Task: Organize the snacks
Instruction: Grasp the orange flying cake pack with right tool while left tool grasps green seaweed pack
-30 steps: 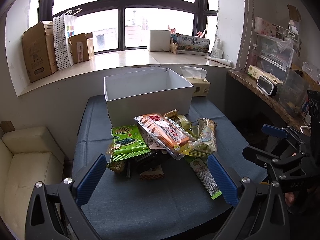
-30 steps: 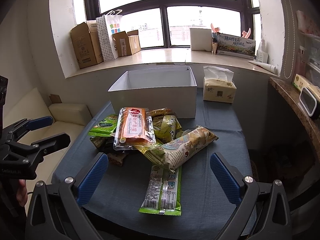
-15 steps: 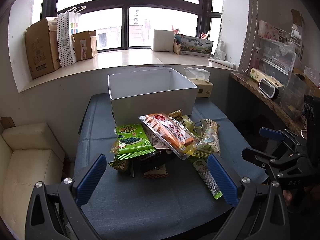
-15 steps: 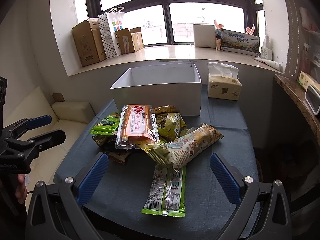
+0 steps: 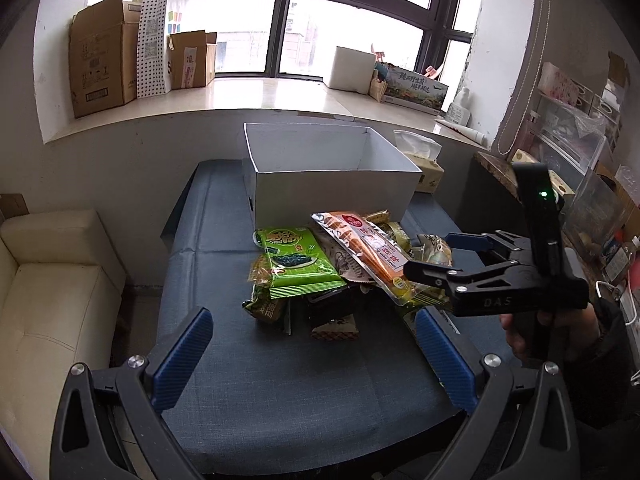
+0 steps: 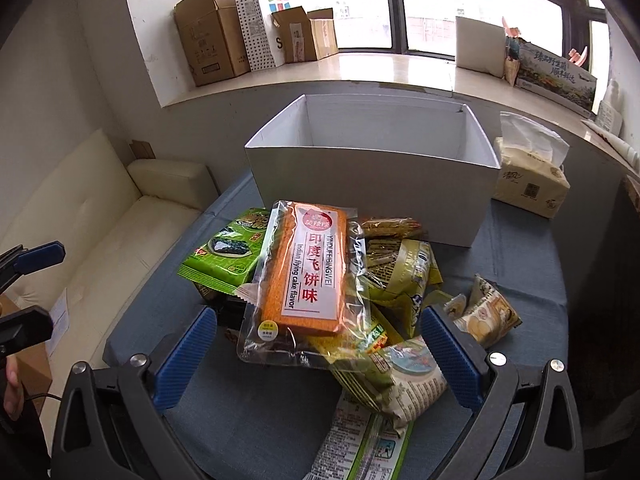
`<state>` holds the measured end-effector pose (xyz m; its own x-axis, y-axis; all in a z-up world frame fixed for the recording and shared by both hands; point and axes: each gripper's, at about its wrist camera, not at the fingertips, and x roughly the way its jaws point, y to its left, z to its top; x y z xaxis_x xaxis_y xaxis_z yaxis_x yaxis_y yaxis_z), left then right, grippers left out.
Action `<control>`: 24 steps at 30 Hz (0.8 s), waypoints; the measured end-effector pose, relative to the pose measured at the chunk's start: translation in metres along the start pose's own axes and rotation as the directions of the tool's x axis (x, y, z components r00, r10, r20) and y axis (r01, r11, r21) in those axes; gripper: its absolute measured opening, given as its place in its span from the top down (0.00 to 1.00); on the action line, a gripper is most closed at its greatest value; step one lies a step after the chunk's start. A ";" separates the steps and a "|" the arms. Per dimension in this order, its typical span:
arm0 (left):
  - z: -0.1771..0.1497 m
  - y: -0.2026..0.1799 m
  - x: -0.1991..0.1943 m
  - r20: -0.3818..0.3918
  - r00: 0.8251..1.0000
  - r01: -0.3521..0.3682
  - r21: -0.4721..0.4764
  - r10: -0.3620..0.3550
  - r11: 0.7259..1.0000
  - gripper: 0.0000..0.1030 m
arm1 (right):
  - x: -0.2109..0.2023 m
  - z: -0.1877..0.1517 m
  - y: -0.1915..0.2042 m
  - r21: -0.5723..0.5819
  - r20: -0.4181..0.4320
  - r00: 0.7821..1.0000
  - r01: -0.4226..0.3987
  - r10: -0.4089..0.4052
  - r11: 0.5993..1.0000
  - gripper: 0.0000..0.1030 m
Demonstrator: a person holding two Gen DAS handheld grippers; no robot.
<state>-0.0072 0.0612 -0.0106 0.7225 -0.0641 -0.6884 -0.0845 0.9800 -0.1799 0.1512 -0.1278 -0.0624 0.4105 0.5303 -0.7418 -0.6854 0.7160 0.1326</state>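
Daylight pours in from the big window (image 5: 280,36) at the back and it's totally blown out, basically pure white glass. Windowsill (image 6: 400,68) catches some shine too. The room itself stays kinda dim and flat, with soft shadows under the snack pile (image 6: 320,280). There's glare on the clear wrapper of the orange cake pack (image 6: 308,268). Heavy fisheye bending plus dark vignette corners in both views, though the centres look sharp enough

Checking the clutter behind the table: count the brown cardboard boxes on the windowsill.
2: the tall cardboard box at the sill's left end, and the small open cardboard box right of the dotted paper bag.
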 end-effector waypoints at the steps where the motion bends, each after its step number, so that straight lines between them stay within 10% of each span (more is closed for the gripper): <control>1: -0.001 0.003 0.000 0.000 1.000 0.002 -0.006 -0.002 1.000 0.00 | 0.011 0.004 0.000 0.002 -0.021 1.000 -0.008 0.008 1.000 0.00; 9: -0.006 0.014 0.005 0.024 0.998 -0.062 -0.021 0.063 0.998 0.00 | 0.074 0.019 -0.008 0.084 -0.158 0.983 -0.077 0.089 0.993 0.00; 13: -0.007 0.017 0.010 0.013 0.998 -0.065 -0.028 0.065 0.998 0.00 | 0.082 0.016 -0.006 0.084 -0.182 0.980 -0.064 0.079 0.994 0.21; 24: 0.004 0.018 0.044 0.007 1.000 -0.022 -0.052 0.022 0.998 0.00 | 0.036 0.010 -0.016 0.085 -0.075 0.991 -0.107 0.113 0.991 0.40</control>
<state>0.0257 0.0766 -0.0415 0.7254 -0.0408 -0.6871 -0.1362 0.9700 -0.2014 0.1828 -0.1155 -0.0853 0.2841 0.5723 -0.7693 -0.6718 0.6913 0.2662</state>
